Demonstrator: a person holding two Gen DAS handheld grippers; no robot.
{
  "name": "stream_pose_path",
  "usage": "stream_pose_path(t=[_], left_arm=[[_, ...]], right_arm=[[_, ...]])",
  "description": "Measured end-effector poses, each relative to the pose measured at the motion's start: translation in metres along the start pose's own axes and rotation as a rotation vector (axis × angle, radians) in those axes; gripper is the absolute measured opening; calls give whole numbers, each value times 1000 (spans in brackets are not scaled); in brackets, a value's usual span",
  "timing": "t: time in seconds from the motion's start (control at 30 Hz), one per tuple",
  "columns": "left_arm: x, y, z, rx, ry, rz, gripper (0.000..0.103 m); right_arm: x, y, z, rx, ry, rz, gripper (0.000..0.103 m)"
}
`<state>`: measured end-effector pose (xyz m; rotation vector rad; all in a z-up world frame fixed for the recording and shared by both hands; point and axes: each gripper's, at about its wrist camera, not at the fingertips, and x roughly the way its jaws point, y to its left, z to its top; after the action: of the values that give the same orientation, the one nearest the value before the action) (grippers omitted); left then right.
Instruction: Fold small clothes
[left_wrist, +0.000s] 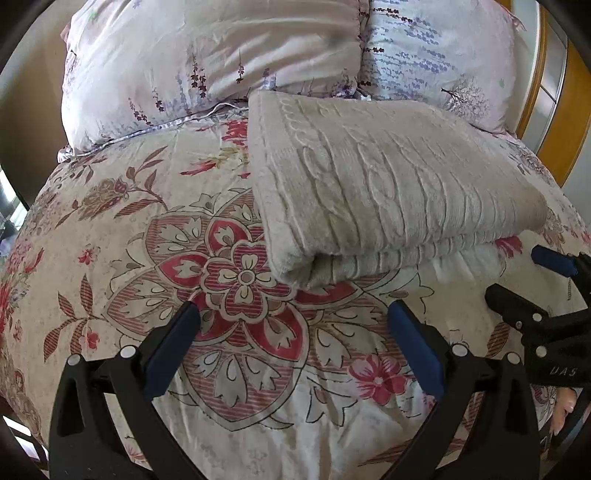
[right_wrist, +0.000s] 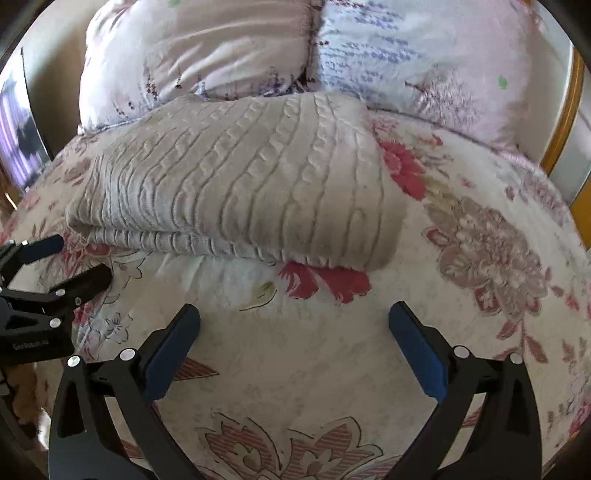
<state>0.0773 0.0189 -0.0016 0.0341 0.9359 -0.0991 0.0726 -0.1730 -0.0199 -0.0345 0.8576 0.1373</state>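
On the bed's floral cover (left_wrist: 110, 229), the left tool (left_wrist: 293, 314) hangs released and empty; ahead lies the folded cable-knit sweater (left_wrist: 388, 184), its far edge beside two pillows (left_wrist: 207, 55). Right tool (right_wrist: 293, 314) likewise gapes empty near its front fold.
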Motion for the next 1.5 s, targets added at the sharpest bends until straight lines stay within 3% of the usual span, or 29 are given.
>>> stream_pose_path(t=[1.5], left_arm=[[0,-1,0,-6,-13,7,101]], right_arm=[[0,-1,-1,-2,-1,-4,102]])
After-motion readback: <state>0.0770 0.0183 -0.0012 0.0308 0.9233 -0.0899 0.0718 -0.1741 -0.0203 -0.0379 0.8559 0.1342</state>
